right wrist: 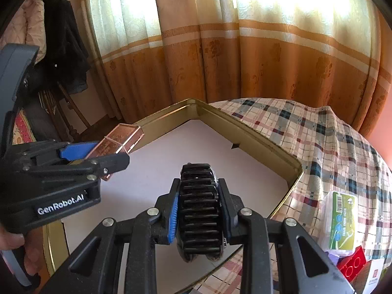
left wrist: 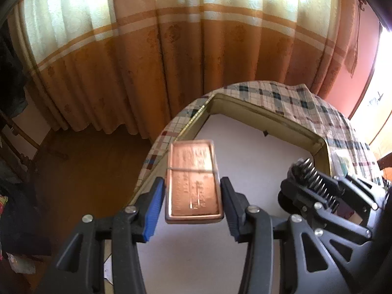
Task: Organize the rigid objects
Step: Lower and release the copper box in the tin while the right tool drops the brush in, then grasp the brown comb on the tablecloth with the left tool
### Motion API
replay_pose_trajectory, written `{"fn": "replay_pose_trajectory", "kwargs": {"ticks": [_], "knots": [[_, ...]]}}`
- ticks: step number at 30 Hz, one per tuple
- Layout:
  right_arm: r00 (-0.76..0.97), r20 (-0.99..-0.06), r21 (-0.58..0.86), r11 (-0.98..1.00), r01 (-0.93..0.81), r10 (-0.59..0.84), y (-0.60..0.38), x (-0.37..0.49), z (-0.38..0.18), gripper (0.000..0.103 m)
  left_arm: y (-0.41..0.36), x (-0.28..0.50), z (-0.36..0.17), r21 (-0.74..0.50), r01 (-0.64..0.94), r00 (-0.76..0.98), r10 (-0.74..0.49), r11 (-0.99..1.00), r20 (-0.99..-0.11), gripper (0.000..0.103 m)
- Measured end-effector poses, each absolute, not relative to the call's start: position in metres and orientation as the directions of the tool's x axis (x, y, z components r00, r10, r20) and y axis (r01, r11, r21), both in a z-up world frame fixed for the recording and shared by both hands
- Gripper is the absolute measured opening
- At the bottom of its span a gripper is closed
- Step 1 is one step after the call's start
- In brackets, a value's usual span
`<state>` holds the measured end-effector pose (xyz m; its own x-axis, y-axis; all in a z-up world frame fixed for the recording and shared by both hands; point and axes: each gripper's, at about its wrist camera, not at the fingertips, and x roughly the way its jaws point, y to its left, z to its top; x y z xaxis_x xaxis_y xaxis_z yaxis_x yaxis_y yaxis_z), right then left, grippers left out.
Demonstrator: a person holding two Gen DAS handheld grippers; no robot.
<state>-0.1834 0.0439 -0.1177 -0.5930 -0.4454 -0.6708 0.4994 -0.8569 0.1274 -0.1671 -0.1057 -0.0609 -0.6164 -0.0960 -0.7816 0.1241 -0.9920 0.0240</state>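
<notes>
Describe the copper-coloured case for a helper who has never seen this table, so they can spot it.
Find the checked tablecloth and the gold-rimmed tray on it. Above the tray's left side, the left gripper holds the case: flat, rectangular, shiny copper, unlike the black ribbed object in the right gripper.

Both wrist fisheyes sit close behind their own fingers, angled down and forward over the gold tin tray (left wrist: 269, 107) (right wrist: 257, 127) on the plaid cloth (left wrist: 306, 103) (right wrist: 330, 134), facing the orange curtain (left wrist: 171, 61) (right wrist: 245, 61), the right view also catching the left gripper (right wrist: 107, 154).
</notes>
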Motion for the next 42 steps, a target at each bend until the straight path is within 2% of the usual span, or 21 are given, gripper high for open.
{"fn": "replay_pose_trajectory", "kwargs": {"ticks": [2, 4, 5, 10, 12, 16, 20, 28, 42], "knots": [[-0.605, -0.665, 0.124, -0.864, 0.488, -0.437, 0.045, -0.183, -0.117, 0.039, -0.107, -0.166, -0.060, 0.020, 0.133, -0.620, -0.099, -0.991, -0.779, 0.049], [-0.609, -0.658, 0.136, -0.866, 0.482, -0.443, 0.046, -0.182, -0.116, 0.054, -0.108, -0.163, -0.058, 0.011, 0.138, -0.627, -0.096, -0.990, -0.773, 0.059], [-0.610, -0.654, 0.144, -0.866, 0.479, -0.447, 0.047, -0.181, -0.115, 0.055, -0.108, -0.162, -0.057, 0.011, 0.146, -0.631, -0.101, -0.989, -0.769, 0.066], [-0.619, -0.645, 0.138, -0.864, 0.484, -0.449, 0.055, -0.169, -0.106, 0.057, -0.105, -0.141, -0.046, -0.026, 0.160, -0.671, -0.089, -0.987, -0.736, 0.068], [-0.629, -0.644, 0.121, -0.869, 0.479, -0.436, 0.065, -0.158, -0.101, 0.057, -0.100, -0.128, -0.040, -0.036, 0.161, -0.696, -0.088, -0.986, -0.713, 0.078], [-0.641, -0.637, 0.115, -0.875, 0.471, -0.429, 0.094, -0.130, -0.095, 0.060, -0.084, -0.104, -0.032, -0.048, 0.140, -0.739, -0.073, -0.989, -0.669, 0.088], [-0.666, -0.629, 0.120, -0.896, 0.427, -0.402, 0.137, -0.102, -0.094, 0.067, -0.061, -0.089, -0.031, -0.058, 0.104, -0.757, -0.042, -0.993, -0.652, 0.090], [-0.719, -0.619, 0.140, -0.945, 0.296, -0.317, 0.223, -0.069, -0.103, 0.067, 0.000, -0.067, -0.035, -0.058, 0.003, -0.770, 0.035, -0.998, -0.638, 0.092], [-0.733, -0.637, 0.158, -0.971, 0.181, -0.240, 0.276, -0.053, -0.130, 0.068, 0.088, -0.051, -0.079, -0.037, -0.166, -0.675, 0.141, -0.985, -0.724, 0.093]]}}
